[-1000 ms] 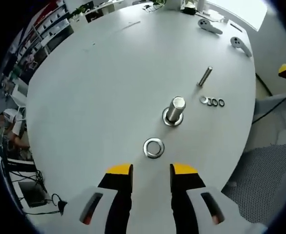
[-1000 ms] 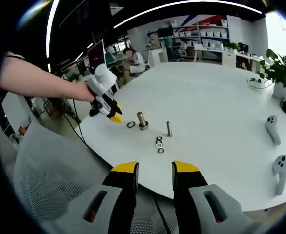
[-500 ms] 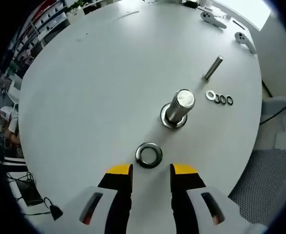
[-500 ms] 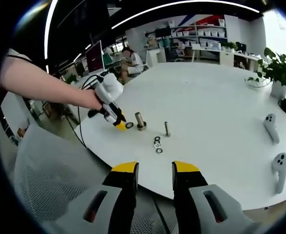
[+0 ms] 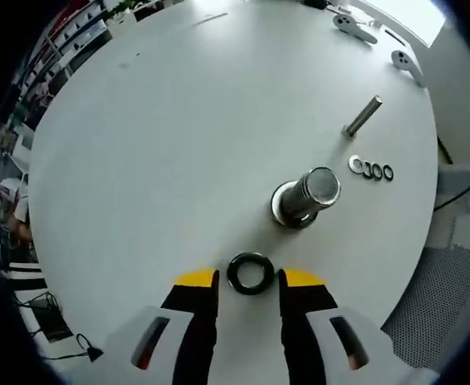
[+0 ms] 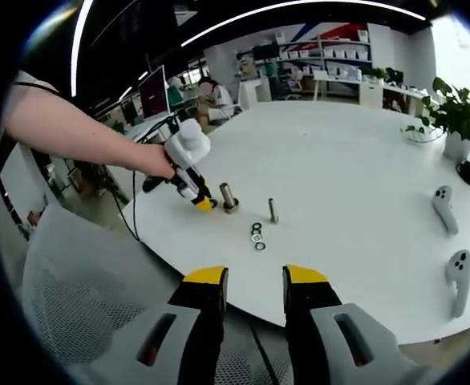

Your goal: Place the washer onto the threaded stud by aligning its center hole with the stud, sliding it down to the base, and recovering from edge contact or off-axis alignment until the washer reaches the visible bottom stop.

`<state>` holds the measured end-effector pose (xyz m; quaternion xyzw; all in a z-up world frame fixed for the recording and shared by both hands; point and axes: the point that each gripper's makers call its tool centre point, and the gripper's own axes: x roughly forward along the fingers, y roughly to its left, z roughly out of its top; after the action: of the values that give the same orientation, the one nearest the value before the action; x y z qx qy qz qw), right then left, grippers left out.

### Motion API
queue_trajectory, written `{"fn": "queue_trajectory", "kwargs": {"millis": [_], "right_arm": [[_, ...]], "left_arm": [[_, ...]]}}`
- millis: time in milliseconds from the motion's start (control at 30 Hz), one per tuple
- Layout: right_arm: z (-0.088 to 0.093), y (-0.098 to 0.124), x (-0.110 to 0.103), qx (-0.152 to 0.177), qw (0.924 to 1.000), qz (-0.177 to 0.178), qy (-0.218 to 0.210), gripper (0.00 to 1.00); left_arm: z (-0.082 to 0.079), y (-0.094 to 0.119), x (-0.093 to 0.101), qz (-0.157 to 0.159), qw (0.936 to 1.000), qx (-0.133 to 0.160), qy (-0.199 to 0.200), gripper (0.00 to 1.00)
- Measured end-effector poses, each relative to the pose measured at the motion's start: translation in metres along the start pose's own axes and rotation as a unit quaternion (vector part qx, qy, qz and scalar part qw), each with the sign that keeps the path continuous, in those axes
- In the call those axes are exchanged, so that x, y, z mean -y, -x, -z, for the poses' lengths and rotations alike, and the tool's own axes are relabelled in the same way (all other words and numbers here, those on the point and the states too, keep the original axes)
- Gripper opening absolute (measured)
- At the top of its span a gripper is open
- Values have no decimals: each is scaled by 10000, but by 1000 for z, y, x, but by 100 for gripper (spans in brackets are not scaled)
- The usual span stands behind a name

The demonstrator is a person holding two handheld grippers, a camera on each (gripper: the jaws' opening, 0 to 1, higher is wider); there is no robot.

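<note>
In the left gripper view the left tool (image 5: pixel 249 281) is released, its 2 yellow tips on either side of the dark washer (image 5: pixel 249 273), which lies flat on the white counter (image 5: pixel 171 144) at lower centre. The threaded stud (image 5: pixel 311 195) stands upright just above and right of it. The right tool (image 6: pixel 253 281) hangs released at the frame bottom, off the counter edge.

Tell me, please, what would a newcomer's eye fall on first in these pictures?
First, the dark washer lying flat on the white round table, right between the yellow tips of the open left gripper. Just beyond it stands the upright threaded stud, with three small rings and a loose bolt farther off.
</note>
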<state>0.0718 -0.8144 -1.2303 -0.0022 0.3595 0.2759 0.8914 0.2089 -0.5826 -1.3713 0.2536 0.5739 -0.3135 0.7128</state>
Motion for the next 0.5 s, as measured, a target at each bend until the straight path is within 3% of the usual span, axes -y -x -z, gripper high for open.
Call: {"fn": "queue_trajectory", "kwargs": {"millis": [67,500], "right_arm": [[1,0,0,-14,10000,3,5,30],[0,0,1,6,10000,16,-2,29]], "left_arm": [[0,0,0,-1,10000,-58,-38,21],[9,1,7,3,9995,-280,-163,20]]}}
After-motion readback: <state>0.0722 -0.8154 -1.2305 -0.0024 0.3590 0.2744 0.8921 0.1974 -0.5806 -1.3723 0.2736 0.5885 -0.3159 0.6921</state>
